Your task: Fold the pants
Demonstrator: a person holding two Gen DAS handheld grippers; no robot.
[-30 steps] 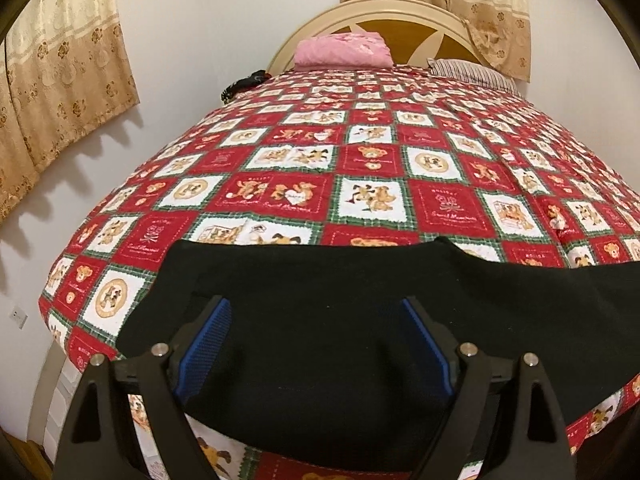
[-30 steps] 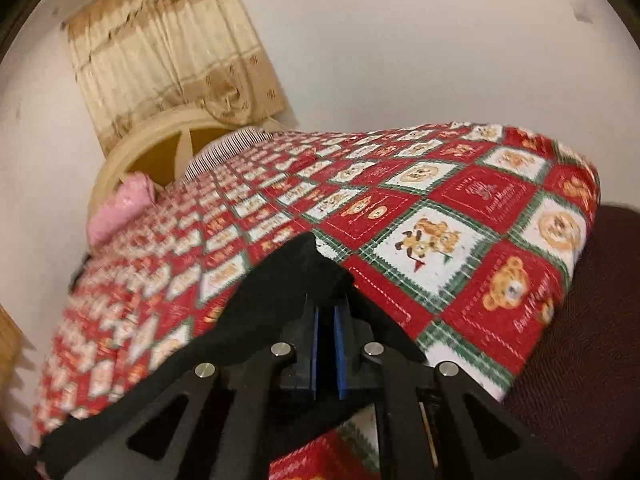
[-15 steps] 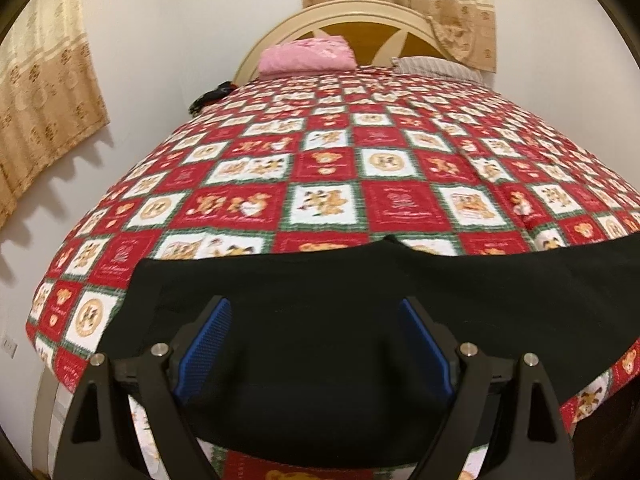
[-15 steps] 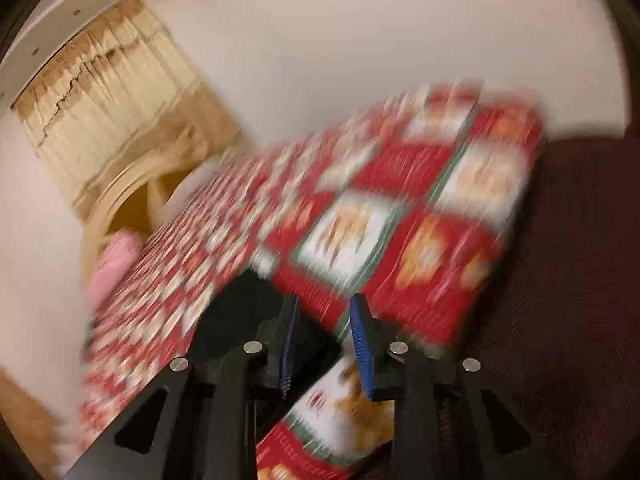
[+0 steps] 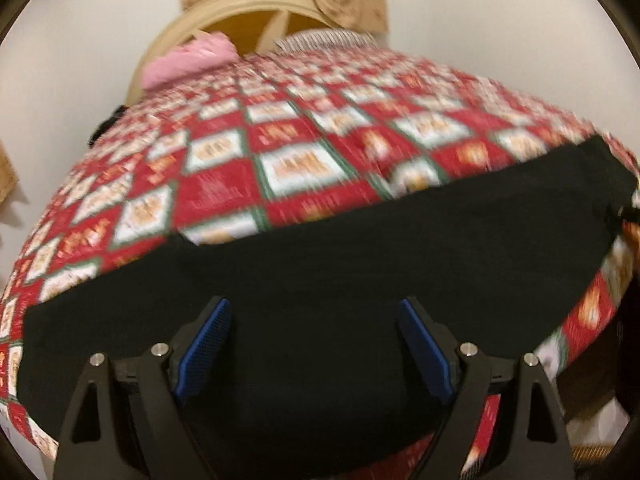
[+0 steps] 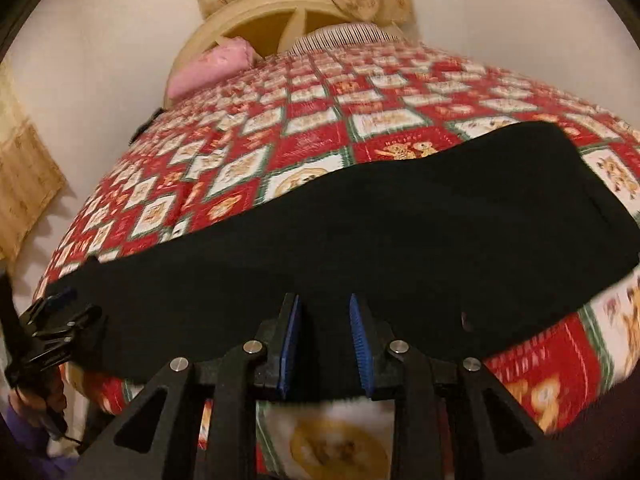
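Note:
Black pants lie flat in a long band across the near end of the bed, also in the right wrist view. My left gripper is open wide and empty, just above the pants near their front edge. My right gripper is open with a narrower gap and holds nothing, over the front edge of the pants. The left gripper also shows at the far left of the right wrist view, at the pants' left end.
The bed has a red quilt with bear squares. A pink folded cloth and a striped pillow lie by the cream headboard. Curtains hang on the left wall. The bed's front edge drops away below the grippers.
My right gripper has let go of the pants, opened, and swung left to face their middle. The left gripper stays open and has turned, so the view has shifted.

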